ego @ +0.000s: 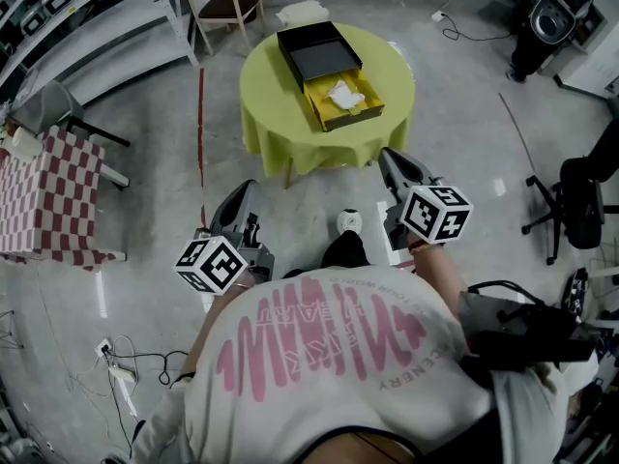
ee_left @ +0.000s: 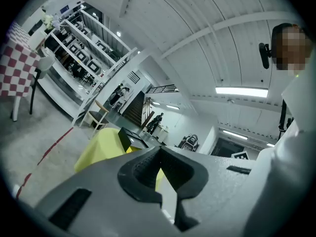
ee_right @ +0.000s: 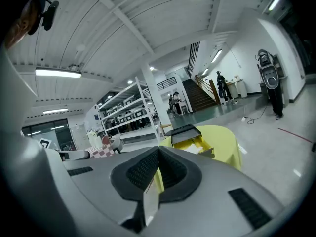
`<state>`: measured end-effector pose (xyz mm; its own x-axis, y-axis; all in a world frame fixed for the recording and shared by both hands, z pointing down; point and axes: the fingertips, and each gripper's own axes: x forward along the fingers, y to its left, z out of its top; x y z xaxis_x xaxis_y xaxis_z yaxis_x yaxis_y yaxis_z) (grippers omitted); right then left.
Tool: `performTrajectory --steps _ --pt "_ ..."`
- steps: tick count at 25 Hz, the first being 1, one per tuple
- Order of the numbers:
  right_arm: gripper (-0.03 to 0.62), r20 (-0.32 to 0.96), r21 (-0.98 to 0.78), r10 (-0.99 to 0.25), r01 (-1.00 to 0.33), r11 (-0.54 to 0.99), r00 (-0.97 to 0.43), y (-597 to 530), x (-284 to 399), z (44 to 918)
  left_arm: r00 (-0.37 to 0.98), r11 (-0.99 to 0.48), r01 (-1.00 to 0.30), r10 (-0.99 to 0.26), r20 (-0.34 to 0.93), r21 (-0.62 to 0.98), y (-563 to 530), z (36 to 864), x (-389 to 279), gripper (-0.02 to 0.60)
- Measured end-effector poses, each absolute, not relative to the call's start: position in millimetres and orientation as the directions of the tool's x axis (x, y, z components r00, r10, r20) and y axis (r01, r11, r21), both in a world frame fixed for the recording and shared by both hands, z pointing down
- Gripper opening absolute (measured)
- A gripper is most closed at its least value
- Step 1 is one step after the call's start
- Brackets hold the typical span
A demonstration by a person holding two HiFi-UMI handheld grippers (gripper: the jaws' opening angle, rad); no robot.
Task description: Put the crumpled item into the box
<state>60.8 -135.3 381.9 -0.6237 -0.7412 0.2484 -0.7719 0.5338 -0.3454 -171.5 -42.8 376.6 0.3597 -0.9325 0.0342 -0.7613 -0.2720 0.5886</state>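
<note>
Head view, crumpled item [ego: 345,95] in yellow box [ego: 356,118], on round table [ego: 389,73]

We read only the pink lettering on the person's white cotton T-shirt [ego: 329,356], behind the left fingers [ego: 235,209] and the right fingers [ego: 399,170]. It is upside down to us: "HEART", then "ENERY". The smaller lines blur. The left white marker cube [ego: 210,264] and the right white marker cube [ego: 435,212] bear black-and-white square codes.

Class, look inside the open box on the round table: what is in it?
A white crumpled item lies in the yellow box; whatever lies beneath it is covered.
</note>
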Motion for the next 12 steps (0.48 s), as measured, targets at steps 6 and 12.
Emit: performTrajectory --steps 6,12 --pt "0.006 0.262 -0.339 -0.756 -0.790 0.510 -0.600 -121.4 61.4 387.2 0.364 -0.267 -0.760 -0.930 0.047 0.593 -28.5 382.9 -179.3 0.008" --pt "0.006 0.293 -0.338 -0.754 -0.801 0.493 -0.588 -107.3 67.0 396.8 0.384 -0.272 -0.750 -0.921 0.062 0.603 -24.0 389.2 -175.4 0.008"
